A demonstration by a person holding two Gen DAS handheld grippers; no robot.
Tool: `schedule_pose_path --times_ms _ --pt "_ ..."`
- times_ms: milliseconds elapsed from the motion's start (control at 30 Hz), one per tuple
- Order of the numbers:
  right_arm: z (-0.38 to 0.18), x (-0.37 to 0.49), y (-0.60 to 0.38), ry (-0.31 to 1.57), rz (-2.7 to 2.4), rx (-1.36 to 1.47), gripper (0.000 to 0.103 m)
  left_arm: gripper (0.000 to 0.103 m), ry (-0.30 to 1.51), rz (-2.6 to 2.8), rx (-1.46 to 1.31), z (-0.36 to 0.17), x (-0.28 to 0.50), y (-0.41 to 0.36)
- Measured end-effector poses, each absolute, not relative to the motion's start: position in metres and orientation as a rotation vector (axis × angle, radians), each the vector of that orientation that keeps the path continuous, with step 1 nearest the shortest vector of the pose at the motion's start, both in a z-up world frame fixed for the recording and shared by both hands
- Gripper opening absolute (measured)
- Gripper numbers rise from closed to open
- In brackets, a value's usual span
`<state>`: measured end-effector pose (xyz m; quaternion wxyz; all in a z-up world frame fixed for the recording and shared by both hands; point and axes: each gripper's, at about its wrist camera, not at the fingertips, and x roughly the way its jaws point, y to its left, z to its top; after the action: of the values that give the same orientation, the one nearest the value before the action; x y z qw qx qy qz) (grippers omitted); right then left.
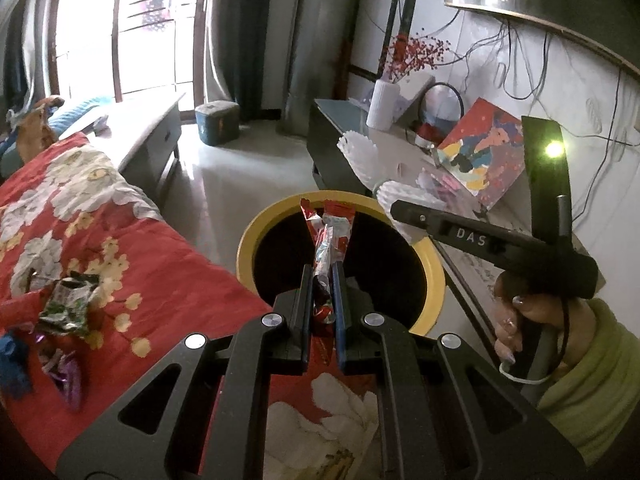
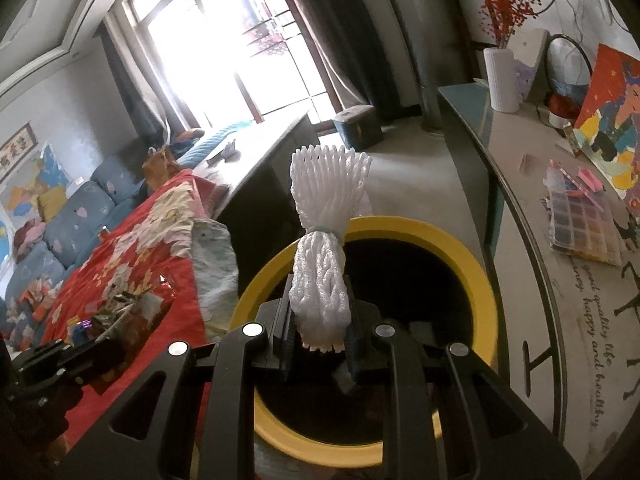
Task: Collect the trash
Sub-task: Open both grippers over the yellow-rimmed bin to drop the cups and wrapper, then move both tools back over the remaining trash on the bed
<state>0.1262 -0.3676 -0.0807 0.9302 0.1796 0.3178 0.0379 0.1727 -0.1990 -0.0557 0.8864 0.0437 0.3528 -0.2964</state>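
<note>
My left gripper [image 1: 322, 276] is shut on a red snack wrapper [image 1: 330, 236] and holds it over the yellow-rimmed bin [image 1: 246, 240]. My right gripper [image 2: 318, 292] is shut on a white foam fruit net [image 2: 324, 240], held above the same bin [image 2: 486, 280], whose inside is dark. In the left wrist view the right gripper [image 1: 400, 210] shows at the bin's right rim with the foam net [image 1: 360, 156] sticking out. More trash lies on the red flowered blanket [image 1: 172, 280]: a green wrapper [image 1: 70, 304], a purple wrapper [image 1: 70, 376] and a blue scrap [image 1: 14, 360].
A long side table [image 2: 516, 200] stands right of the bin with a bead box [image 2: 584, 220], a painting [image 2: 608, 120] and a white vase [image 2: 502, 80]. A low bench [image 2: 260, 140] and a teal box [image 2: 356, 124] sit by the window. A sofa [image 2: 80, 216] lies far left.
</note>
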Motion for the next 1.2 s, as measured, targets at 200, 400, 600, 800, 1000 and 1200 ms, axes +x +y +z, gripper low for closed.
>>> schedule_pose_path --times_ms 200,400,600,800,1000,1200 --pt "-0.089 0.127 -0.377 0.677 0.073 0.377 0.021 0.005 0.769 -0.624 0.099 -0.067 0.183 -0.21" --pt "-0.098 0.128 -0.384 0.696 0.069 0.392 0.022 0.005 0.809 -0.627 0.104 -0.08 0.195 -0.22" --pt "-0.107 0.128 -0.388 0.717 0.065 0.41 0.022 0.006 0.849 -0.622 0.107 -0.092 0.204 -0.228" --pt "-0.111 0.13 -0.389 0.736 0.069 0.418 0.033 0.006 0.865 -0.616 0.097 -0.098 0.212 -0.234" --pt "-0.111 0.128 -0.392 0.727 0.045 0.432 0.051 0.04 0.846 -0.612 0.081 -0.095 0.211 -0.232" --pt "-0.104 0.125 -0.391 0.703 0.019 0.416 0.066 0.082 0.792 -0.59 0.027 -0.08 0.205 -0.218"
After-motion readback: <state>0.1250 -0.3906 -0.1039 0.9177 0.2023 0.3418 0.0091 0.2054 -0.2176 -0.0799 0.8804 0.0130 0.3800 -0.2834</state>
